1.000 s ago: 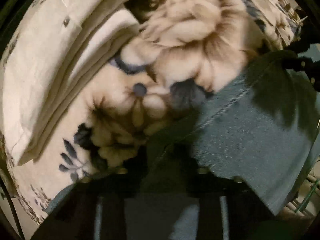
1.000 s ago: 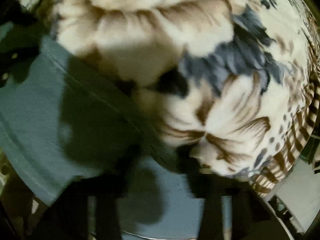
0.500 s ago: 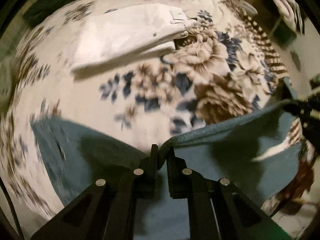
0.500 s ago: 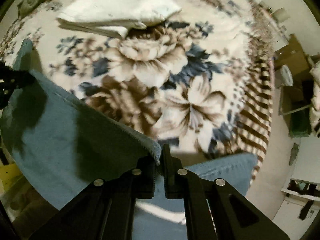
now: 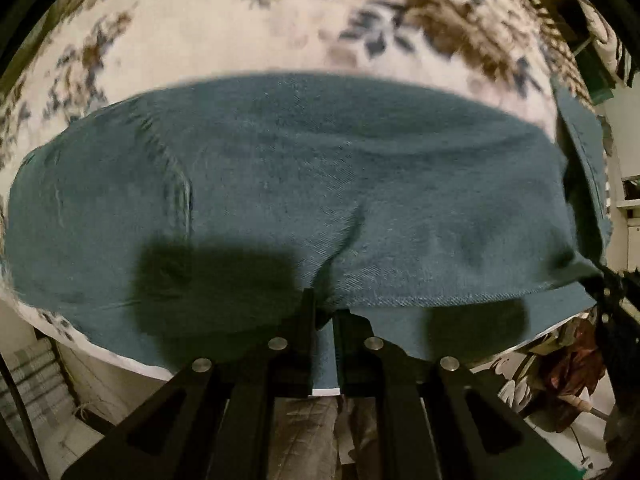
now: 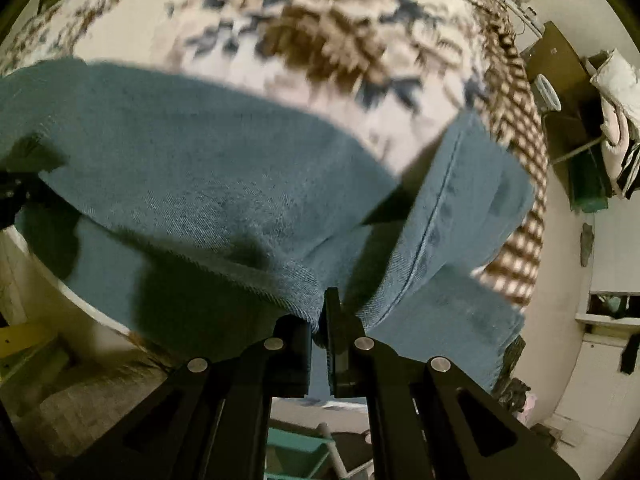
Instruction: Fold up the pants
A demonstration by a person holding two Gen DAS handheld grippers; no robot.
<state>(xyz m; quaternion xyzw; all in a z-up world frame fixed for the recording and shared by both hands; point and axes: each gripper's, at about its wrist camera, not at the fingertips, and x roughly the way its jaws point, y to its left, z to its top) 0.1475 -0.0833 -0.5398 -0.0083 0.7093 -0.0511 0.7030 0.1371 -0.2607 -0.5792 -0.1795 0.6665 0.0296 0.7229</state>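
Blue denim pants [image 5: 320, 184] lie spread over a floral blanket [image 5: 248, 32], doubled over with a lower layer showing at the near edge. My left gripper [image 5: 323, 312] is shut on the near denim edge. My right gripper [image 6: 320, 312] is shut on the same edge of the pants [image 6: 208, 184] further right, and its black frame shows at the far right of the left wrist view [image 5: 612, 304]. A seamed leg section [image 6: 460, 208] hangs at the right.
The blanket [image 6: 320, 20] has a striped border [image 6: 520, 120] at the right edge of the bed. Furniture and hanging cloths [image 6: 616, 92] stand beyond it on the right. Floor and clutter lie below the bed's near edge [image 5: 560, 372].
Both grippers have pulled back toward the bed's near edge with the denim edge held. The pants now lie spread over the blanket. The folded white cloth has left view.
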